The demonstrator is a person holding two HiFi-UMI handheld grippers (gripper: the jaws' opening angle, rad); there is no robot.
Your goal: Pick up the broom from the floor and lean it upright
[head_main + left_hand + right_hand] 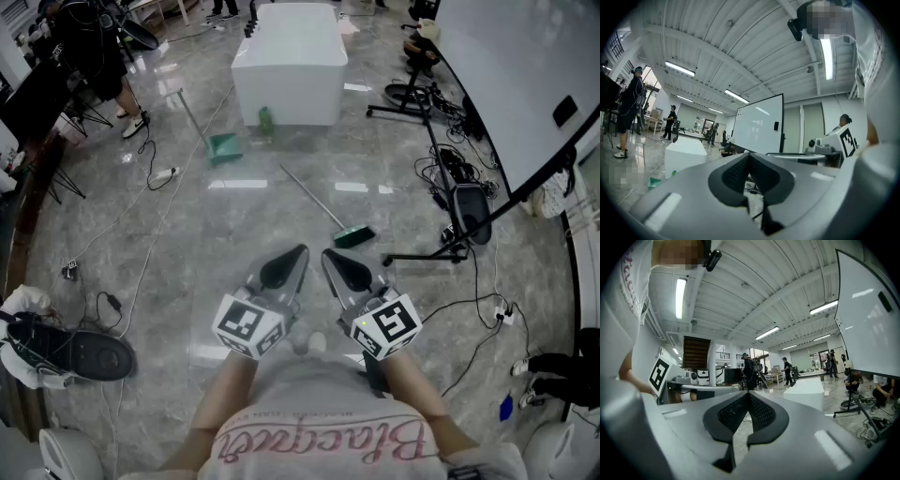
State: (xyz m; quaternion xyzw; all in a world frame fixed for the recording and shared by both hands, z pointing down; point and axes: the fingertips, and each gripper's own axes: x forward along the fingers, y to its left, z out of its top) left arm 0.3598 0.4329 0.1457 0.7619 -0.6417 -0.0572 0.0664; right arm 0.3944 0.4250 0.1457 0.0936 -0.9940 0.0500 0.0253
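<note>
Evidently with no reach begun, the left gripper (pixel 294 256) and right gripper (pixel 330 257) hover level, jaws closed on nothing, well short of the broom (pixel 353 236) lying flat on the floor (pixel 225 234).

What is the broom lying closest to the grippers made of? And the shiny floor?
The broom has a thin, pale grey handle with a slight sheen, likely metal, perhaps plastic. Its dark green head looks like plastic, but it's too small to be sure. The floor looks like polished stone or marble-look tile: grey with veins, and glossy enough to mirror the ceiling lights.
</note>
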